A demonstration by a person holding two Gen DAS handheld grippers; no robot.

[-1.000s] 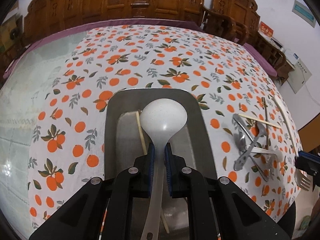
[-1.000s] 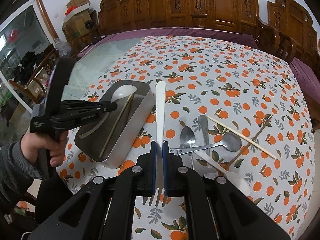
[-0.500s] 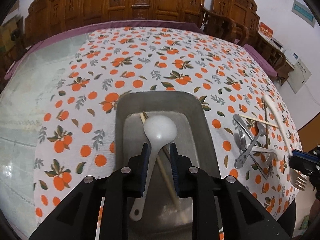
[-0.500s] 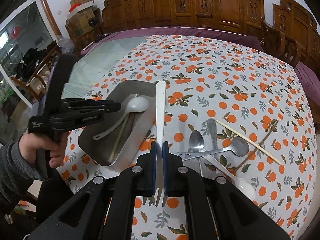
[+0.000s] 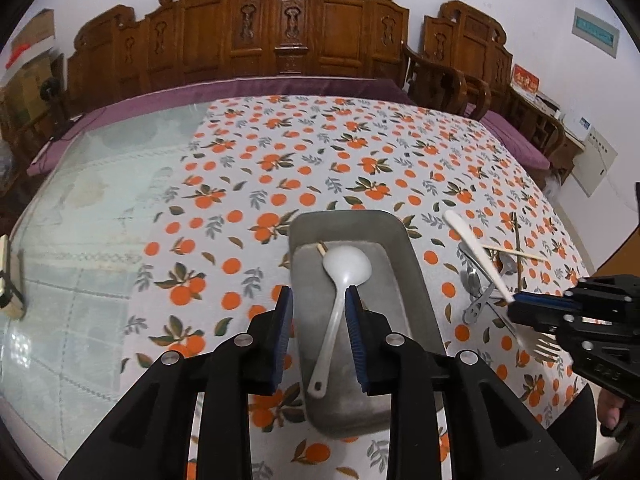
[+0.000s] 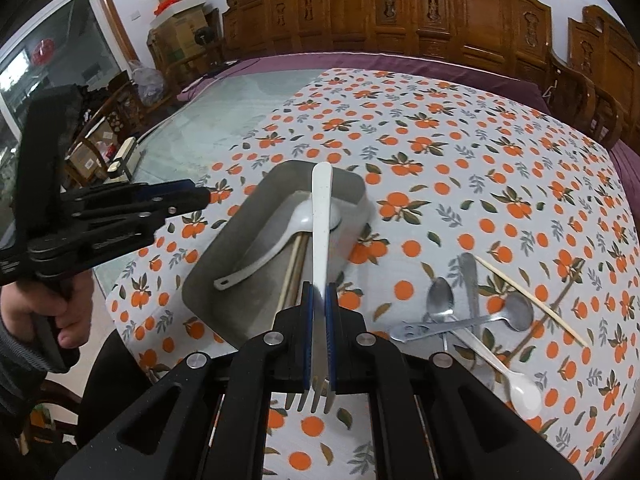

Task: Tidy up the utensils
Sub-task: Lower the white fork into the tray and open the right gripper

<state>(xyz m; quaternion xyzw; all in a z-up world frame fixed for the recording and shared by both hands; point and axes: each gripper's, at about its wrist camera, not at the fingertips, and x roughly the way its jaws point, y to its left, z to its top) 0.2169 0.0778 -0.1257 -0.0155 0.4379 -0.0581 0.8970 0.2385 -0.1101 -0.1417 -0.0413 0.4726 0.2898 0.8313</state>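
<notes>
A grey metal tray (image 5: 414, 276) (image 6: 224, 248) sits on the orange-print tablecloth. A white ladle spoon (image 5: 340, 280) (image 6: 280, 236) lies in it on wooden chopsticks (image 6: 294, 268). My left gripper (image 5: 318, 312) is open and empty, raised above the spoon's handle. My right gripper (image 6: 319, 300) is shut on a white-handled fork (image 6: 321, 216), handle pointing forward over the tray; it also shows in the left wrist view (image 5: 476, 252). Loose metal spoons (image 6: 440, 304), a white spoon (image 6: 520, 388) and a chopstick (image 6: 528, 292) lie right of the tray.
The left part of the table is bare glass (image 5: 80, 240). A small box (image 5: 10, 300) sits at its left edge. Carved wooden chairs (image 5: 280, 32) line the far side. The table's front edge is close below both grippers.
My left gripper has opened, let the white spoon drop into the tray, and pulled back upward. My right gripper has carried the fork left, so its handle is now over the tray.
</notes>
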